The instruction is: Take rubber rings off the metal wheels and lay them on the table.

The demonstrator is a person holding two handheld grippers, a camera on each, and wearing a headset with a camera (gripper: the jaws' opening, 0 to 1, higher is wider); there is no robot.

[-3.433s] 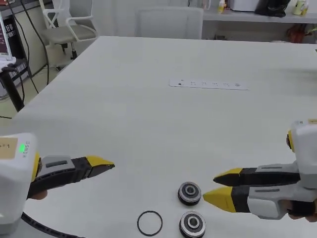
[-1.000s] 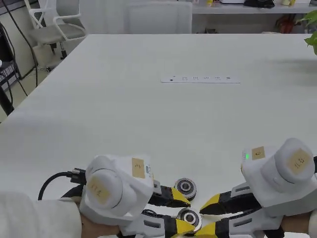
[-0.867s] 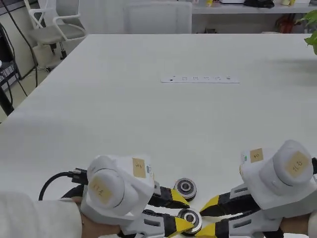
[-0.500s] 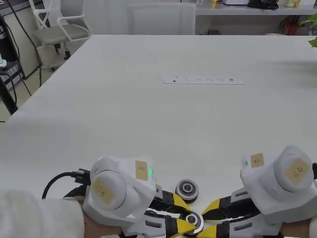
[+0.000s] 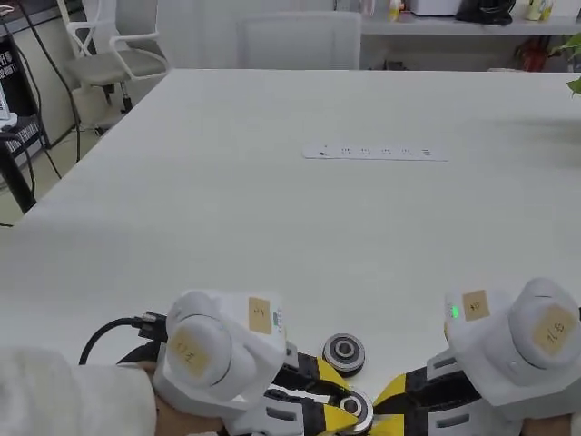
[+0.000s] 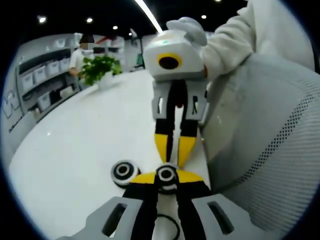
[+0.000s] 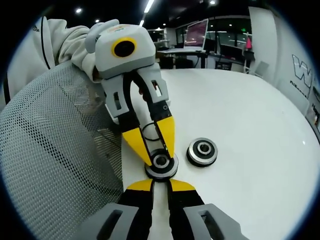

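Observation:
Two metal wheels with black rubber rims lie near the table's front edge. The near wheel sits between the jaws of my left gripper, which is shut on it. My right gripper faces it from the other side, its jaws nearly together and pinching the wheel's rubber rim. The second wheel lies free beside them. A loose black rubber ring lies on the table under my left gripper.
A white power strip lies mid-table. A grey mesh chair back stands close behind the table's front edge. White chairs stand at the far left. A potted plant sits at the table's far corner.
Both grippers have closed in on the near wheel. The left jaws have shut around it and the right jaws have narrowed at its rim. The head camera tilted slightly.

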